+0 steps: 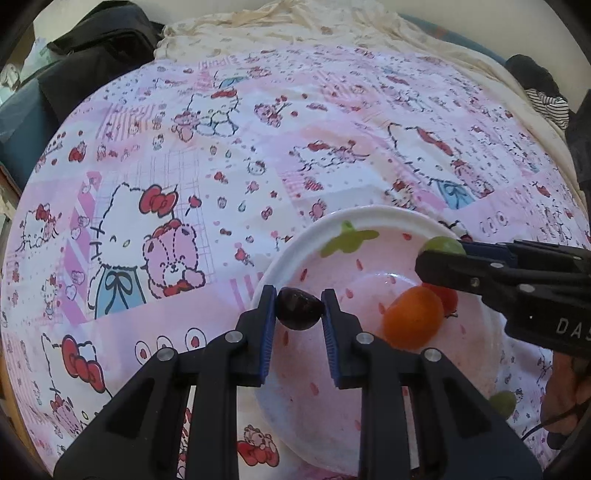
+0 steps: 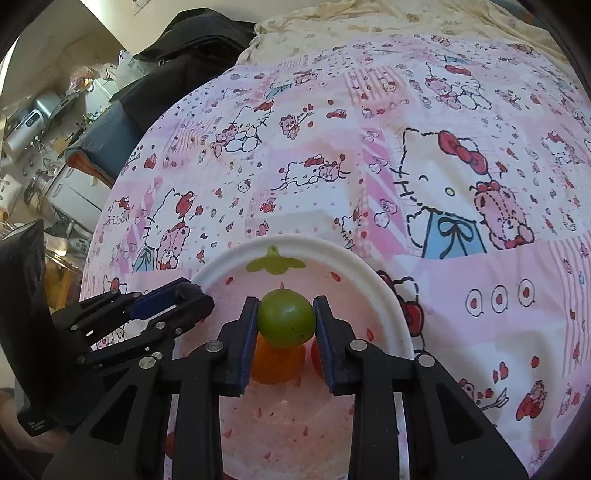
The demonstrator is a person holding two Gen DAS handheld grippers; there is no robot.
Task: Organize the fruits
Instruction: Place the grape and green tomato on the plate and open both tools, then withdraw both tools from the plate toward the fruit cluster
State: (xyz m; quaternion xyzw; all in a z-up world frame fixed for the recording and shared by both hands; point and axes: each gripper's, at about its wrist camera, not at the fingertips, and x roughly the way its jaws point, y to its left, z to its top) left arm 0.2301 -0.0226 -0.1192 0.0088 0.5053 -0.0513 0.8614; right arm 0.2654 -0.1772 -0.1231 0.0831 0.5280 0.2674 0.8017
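Left gripper clamped on a dark grape — blue pads pressing both flanks, fruit held over the near-left rim of the pink strawberry-print plate. Right gripper likewise closed on a green grape, pads at its widest girth, poised above the plate's middle. Both fruits judged light, smooth-skinned, soft under pressure and easily split; slippery if squeezed off-centre, so a gentle hold across the equator looks right, and both grips sit about there. Dark grape slightly oval, long axis running across between the pads, roughly level; no stem end made out. Green grape close to round, axis hard to call; a small dark speck low on its skin, stem scar not visible. Below the green grape, resting in the plate's well: an orange tomato-like fruit, touching a smaller red one just beside it — both round, no clear pointing. Off the plate, near its right edge on the cloth, one more green grape, loose. Beyond, only the cartoon-cat tablecloth spread flat, a cream cloth bunched at its far edge, dark bags further left.
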